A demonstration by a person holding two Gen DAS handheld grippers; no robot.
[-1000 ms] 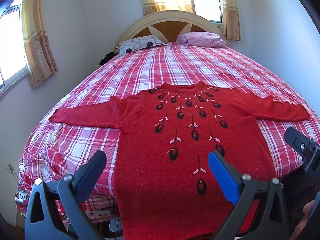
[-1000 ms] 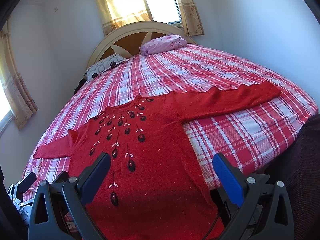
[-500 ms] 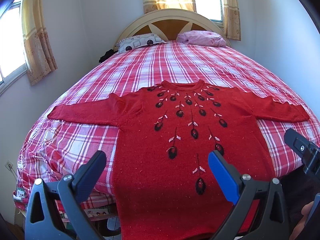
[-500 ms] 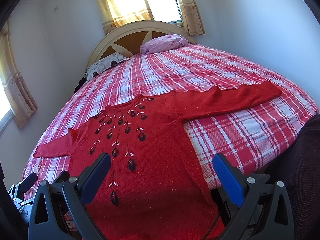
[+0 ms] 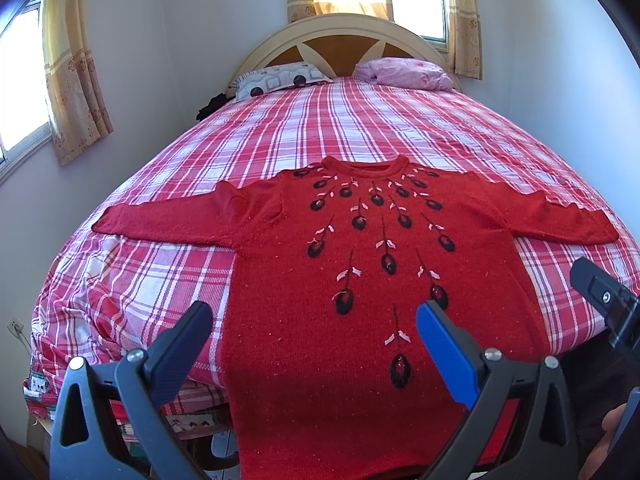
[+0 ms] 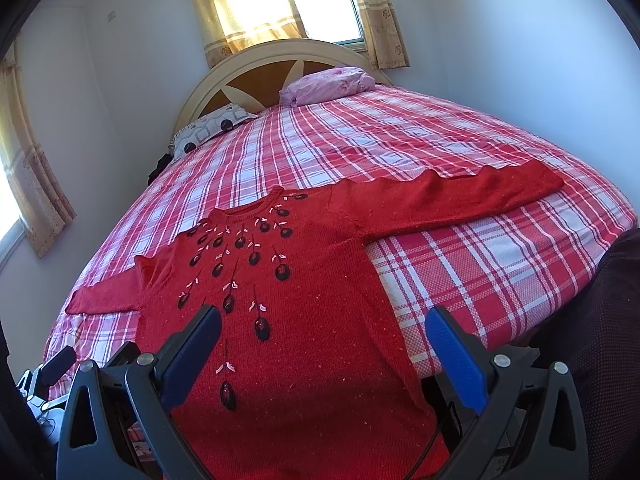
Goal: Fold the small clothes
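A red knitted sweater (image 5: 360, 280) with black and pink embroidered buds lies flat and face up on the plaid bed (image 5: 340, 120), both sleeves spread sideways and its hem hanging over the foot edge. My left gripper (image 5: 314, 320) hovers open above the hem, holding nothing. My right gripper (image 6: 322, 322) is open too, over the sweater (image 6: 312, 300) near its lower right side. The right sleeve (image 6: 480, 192) stretches toward the bed's right edge. In the left wrist view the other gripper's tip (image 5: 600, 296) shows at the right.
Two pillows, a patterned one (image 5: 280, 80) and a pink one (image 5: 404, 72), rest against the cream headboard (image 5: 340, 36). Curtained windows stand behind and to the left. Walls run close along both sides of the bed. A wall socket (image 5: 16, 326) sits low on the left.
Both views have shifted slightly, the sweater sitting a little lower in the left wrist view. Both grippers stay open and the sweater lies as before.
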